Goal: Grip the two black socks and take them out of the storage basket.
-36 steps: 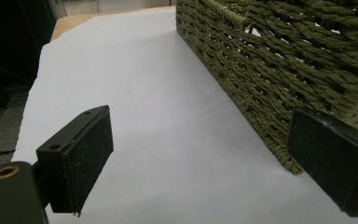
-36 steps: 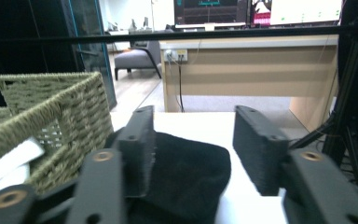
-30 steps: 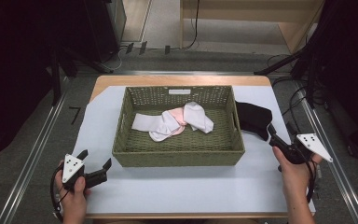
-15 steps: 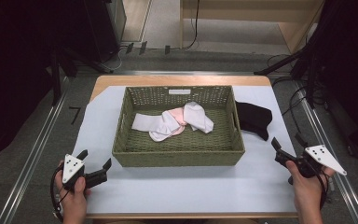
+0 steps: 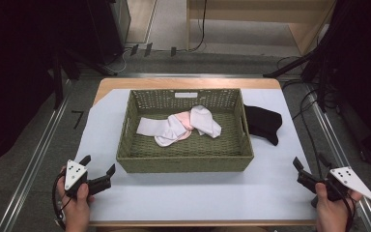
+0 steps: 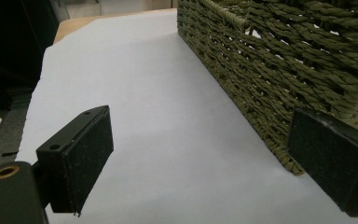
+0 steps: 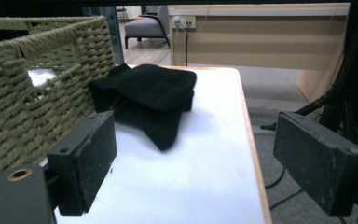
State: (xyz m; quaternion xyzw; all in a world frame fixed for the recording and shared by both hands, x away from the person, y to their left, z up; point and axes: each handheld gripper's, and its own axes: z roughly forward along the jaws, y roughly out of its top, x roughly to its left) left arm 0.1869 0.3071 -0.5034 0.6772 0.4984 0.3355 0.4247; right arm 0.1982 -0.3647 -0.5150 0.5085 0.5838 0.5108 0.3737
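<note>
Two hand-held grippers at a white-covered counter (image 5: 183, 193), both released and empty.
Left hand-held gripper (image 5: 98, 170) is held at the woven basket's (image 5: 183, 162) near left corner; right hand-held gripper (image 5: 311, 170), jaws just opened, is aimed at the black cloth (image 7: 149, 93) lying beside the basket. White and pink socks (image 5: 186, 124) inside are seen from the high view. Grey floor and wooden furniture (image 7: 256, 37) are noted beyond.

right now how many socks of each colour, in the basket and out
white socks: 2, in the basket
pink sock: 1, in the basket
black socks: 1 folded bundle, on the table beside it
total: 4
</note>
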